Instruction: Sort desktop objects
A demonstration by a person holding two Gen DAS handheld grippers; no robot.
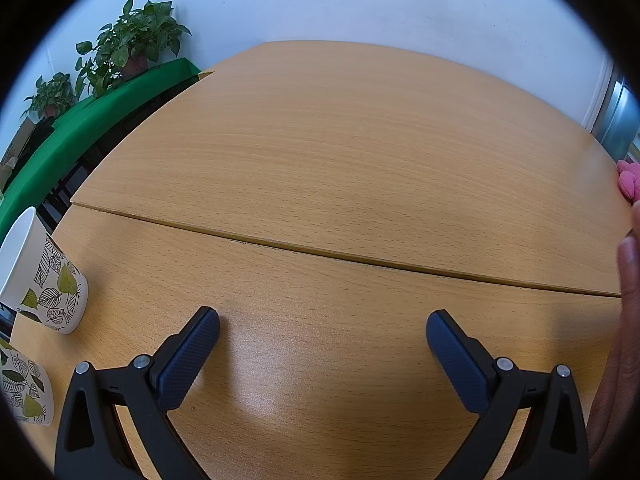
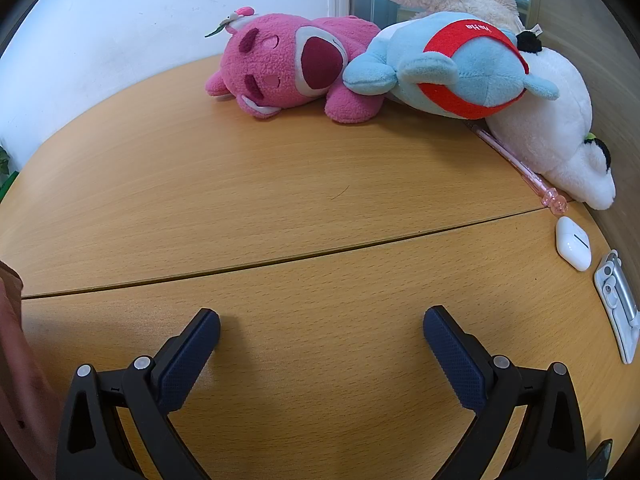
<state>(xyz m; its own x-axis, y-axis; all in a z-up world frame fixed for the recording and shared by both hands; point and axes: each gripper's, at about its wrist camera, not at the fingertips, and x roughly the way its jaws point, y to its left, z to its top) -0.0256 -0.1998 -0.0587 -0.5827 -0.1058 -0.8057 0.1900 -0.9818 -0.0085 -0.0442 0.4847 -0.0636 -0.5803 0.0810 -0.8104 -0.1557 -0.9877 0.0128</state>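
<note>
Both tongs (image 1: 322, 334) (image 2: 321, 330) gape over bare desk (image 1: 340, 160); toys (image 2: 296, 68) crowd the far edge.

I am holding the left gripper (image 1: 322, 330) low over the wooden table (image 1: 340, 152), its jaws standing wide apart with nothing between them. Two leaf-patterned paper cups (image 1: 44, 280) are sitting at the left edge, one nearer than the other (image 1: 24, 388). Potted plants (image 1: 132, 40) are lining a green-covered bench (image 1: 100, 108) behind. A hand (image 1: 624, 320) is showing at the right edge, below a pink soft toy (image 1: 629, 181).
</note>
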